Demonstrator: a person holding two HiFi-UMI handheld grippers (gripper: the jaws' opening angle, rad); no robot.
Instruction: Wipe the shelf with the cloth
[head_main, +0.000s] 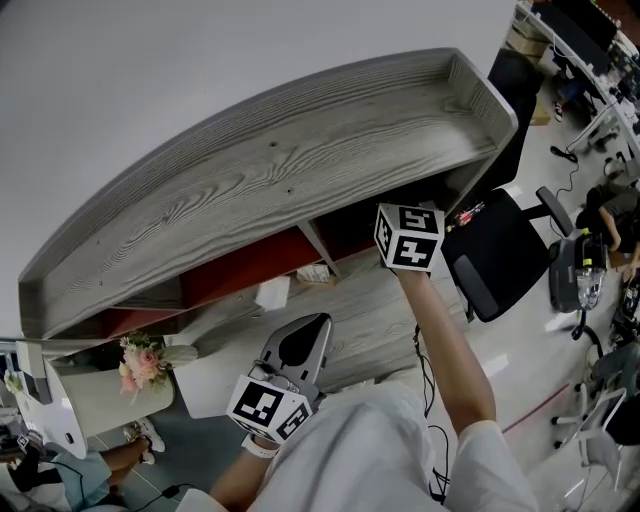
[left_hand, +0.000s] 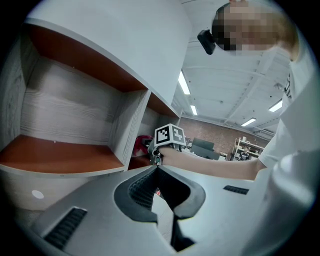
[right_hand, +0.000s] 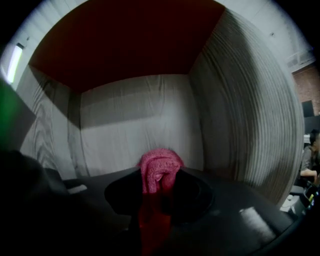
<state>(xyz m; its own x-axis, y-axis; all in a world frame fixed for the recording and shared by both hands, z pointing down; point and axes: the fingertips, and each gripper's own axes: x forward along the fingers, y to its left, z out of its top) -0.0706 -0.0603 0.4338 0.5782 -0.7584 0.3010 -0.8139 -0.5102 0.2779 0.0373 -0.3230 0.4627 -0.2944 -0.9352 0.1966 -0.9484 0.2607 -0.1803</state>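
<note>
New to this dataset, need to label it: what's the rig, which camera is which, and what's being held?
There is no robot. A person holds a two-jaw gripper in each hand. The head view looks down from the person's head onto a grey wooden shelf. The other two cameras ride on the grippers and look along their jaws. The right gripper is inside a shelf compartment, shut on a pink cloth. The left gripper sits low, outside the shelf, with its jaws together and nothing in them. The cubes with square markers are parts of the grippers.
</note>
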